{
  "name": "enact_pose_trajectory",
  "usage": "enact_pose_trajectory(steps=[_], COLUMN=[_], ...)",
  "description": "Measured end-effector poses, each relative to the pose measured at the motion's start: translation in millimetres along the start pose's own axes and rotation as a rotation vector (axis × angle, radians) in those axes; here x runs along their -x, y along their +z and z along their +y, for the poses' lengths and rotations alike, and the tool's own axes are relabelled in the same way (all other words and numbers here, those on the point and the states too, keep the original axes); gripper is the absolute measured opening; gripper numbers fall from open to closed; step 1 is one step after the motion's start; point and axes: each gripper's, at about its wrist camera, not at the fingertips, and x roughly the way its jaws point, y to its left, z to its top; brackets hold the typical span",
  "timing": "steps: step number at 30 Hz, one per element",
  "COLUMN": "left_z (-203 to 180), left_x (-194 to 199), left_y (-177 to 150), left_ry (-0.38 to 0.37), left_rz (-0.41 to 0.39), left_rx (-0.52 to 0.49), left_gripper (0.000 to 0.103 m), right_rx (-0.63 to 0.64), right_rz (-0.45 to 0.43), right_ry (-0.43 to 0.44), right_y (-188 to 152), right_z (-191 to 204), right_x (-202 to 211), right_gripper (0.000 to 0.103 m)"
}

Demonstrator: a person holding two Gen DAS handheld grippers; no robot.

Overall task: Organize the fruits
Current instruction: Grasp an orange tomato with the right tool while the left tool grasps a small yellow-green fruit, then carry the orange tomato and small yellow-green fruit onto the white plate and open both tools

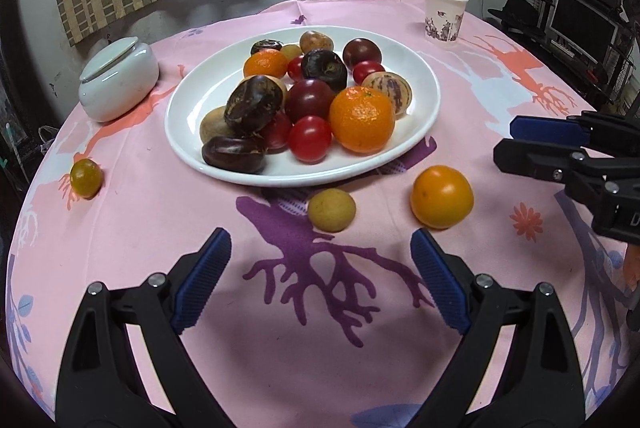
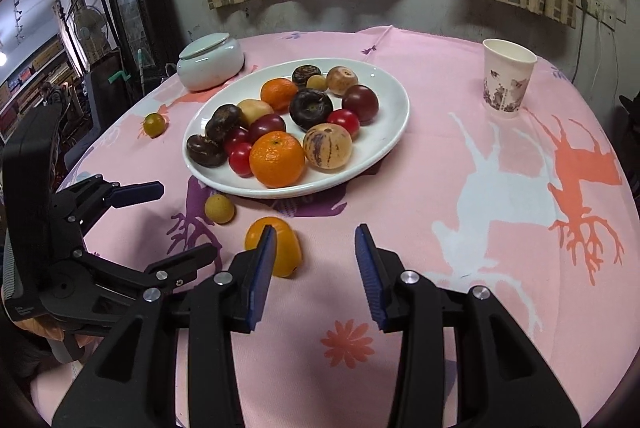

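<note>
No text can be read with certainty. The black body of the right claw (image 1: 516,144) shows one pale character at the picture's edge, cut off. The left claw's (image 2: 184,220) black housing carries tiny print, too small to read.

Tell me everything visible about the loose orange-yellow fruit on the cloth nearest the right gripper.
The smooth orange-yellow round fruit is glossy, unblemished and whole, with a small dark spot near its base in the right wrist view. It rests on the pink printed tablecloth, off the white oval plate and apart from the small tan round fruit beside it. Nothing grips it: the right gripper stands open and empty, one finger partly hiding it.
</note>
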Motion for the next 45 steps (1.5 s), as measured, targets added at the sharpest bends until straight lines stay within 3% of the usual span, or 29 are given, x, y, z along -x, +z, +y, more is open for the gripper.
enact_pose_trajectory(steps=[8, 15, 17, 19, 21, 28, 33, 37, 44, 45], left_z=[21.1, 12.4, 7.1, 2.9, 1.4, 5.0, 2.4, 6.4, 21.4, 22.3], left_x=[9.8, -0.7, -3.7, -7.9, -13.4, -27.3, -23.7, -7.5, 13.7, 14.5], left_y=[-1.6, -2.8, -2.1, 0.0, 2.5, 8.3, 7.7, 5.6, 2.8, 2.5], left_ry=[0.012, -0.028, -0.041, -0.064, -0.077, -0.065, -0.053, -0.085, -0.099, -0.099], left_rz=[-0.013, 0.006, 0.009, 0.022, 0.04, 0.035, 0.009, -0.022, -0.043, -0.044], left_rx=[0.007, 0.0, -0.007, -0.008, 0.0, 0.044, 0.035, 0.042, 0.053, 0.053], left_gripper=[0.093, 0.091, 0.084, 0.061, 0.049, 0.03, 0.028, 0.028, 0.028, 0.028], right_rx=[0.073, 0.116, 0.114, 0.107, 0.101, 0.095, 0.109, 0.131, 0.218, 0.224], right_rz=[0.033, 0.057, 0.052, 0.044, 0.041, 0.029, 0.04, 0.06, 0.118, 0.114], right_ry=[0.011, -0.011, -0.007, -0.003, -0.001, 0.011, 0.013, 0.008, -0.063, -0.071], right_y=[-6.0, -12.0, -11.3, -10.4, -9.1, -6.9, -8.8, -11.7, -21.9, -21.6], right_z=[18.5, 28.9, 27.1, 24.5, 21.5, 19.8, 23.5, 26.9, 44.5, 46.4], right_x=[-8.6, -18.7, -15.8, -12.9, -10.6, -4.6, -6.3, -9.7, -36.4, -39.3], right_gripper=[0.045, 0.058, 0.061, 0.062, 0.062, 0.062, 0.062, 0.062, 0.062, 0.055])
